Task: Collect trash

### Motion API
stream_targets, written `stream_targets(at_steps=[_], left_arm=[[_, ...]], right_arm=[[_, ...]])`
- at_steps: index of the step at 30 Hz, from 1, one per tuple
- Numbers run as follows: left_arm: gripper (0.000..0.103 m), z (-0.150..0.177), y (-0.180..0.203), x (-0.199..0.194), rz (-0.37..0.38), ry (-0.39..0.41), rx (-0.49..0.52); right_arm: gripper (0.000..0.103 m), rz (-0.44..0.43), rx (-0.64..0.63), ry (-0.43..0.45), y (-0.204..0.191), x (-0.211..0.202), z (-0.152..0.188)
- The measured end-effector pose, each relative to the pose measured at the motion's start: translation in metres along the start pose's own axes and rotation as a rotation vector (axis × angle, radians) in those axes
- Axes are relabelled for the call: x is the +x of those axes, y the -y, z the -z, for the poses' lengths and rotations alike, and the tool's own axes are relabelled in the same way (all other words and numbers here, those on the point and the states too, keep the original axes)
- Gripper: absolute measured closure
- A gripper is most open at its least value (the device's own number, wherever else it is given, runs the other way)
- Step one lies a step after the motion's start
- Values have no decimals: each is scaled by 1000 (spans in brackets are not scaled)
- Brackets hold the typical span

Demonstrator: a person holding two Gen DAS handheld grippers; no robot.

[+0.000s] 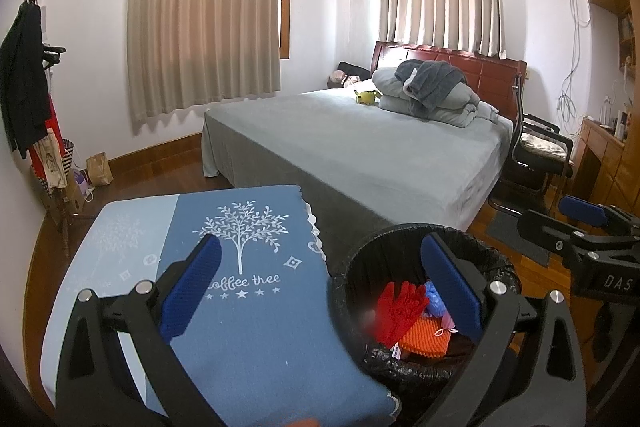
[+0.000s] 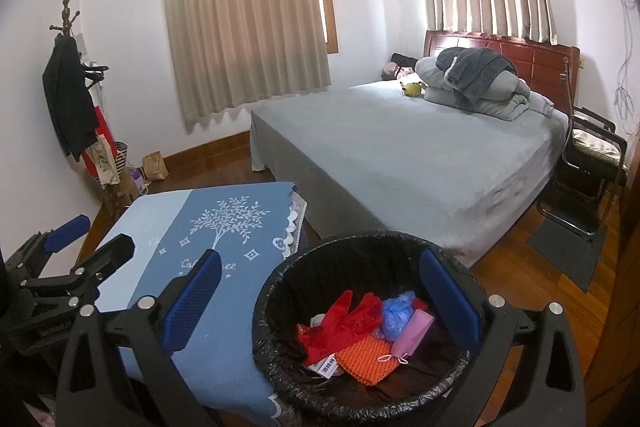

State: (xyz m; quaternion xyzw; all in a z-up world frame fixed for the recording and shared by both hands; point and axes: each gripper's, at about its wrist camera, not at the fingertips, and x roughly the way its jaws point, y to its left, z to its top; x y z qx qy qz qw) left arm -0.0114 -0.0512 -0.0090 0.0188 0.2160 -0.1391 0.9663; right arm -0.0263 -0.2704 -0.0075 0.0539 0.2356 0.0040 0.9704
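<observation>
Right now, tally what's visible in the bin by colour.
Red: 1, glove
Blue: 1, crumpled bag
Pink: 1, face mask
Orange: 1, textured pad
White: 1, printed label
Total: 5 visible in the trash bin; anything buried underneath can't be counted. Both tools are open and empty.

Blues, reds and black around the bin

The tabletop cloth [image 2: 224, 227] is mid-blue with a pale-blue band, a white tree print, stars and diamonds, and a white scalloped edge. The trash bin [image 2: 320, 267] is lined in glossy black; inside lie a red glove [image 2: 344, 319], an orange ribbed mat [image 2: 364, 357], a crumpled blue bag [image 2: 398, 313] and a pink face mask [image 2: 412, 335]. Each tool [image 1: 320, 287] has black arms with blue pads. The bed [image 1: 380, 147] is grey; the curtains [image 1: 204, 11] are beige.
</observation>
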Motion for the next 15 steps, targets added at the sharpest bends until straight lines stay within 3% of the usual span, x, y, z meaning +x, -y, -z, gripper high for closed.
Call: stream_targets(at_steps=[15], left_arm=[[6,4,-1,0,-3,-9,0]], right_arm=[[6,-2,-4,-3,-3,2,1]])
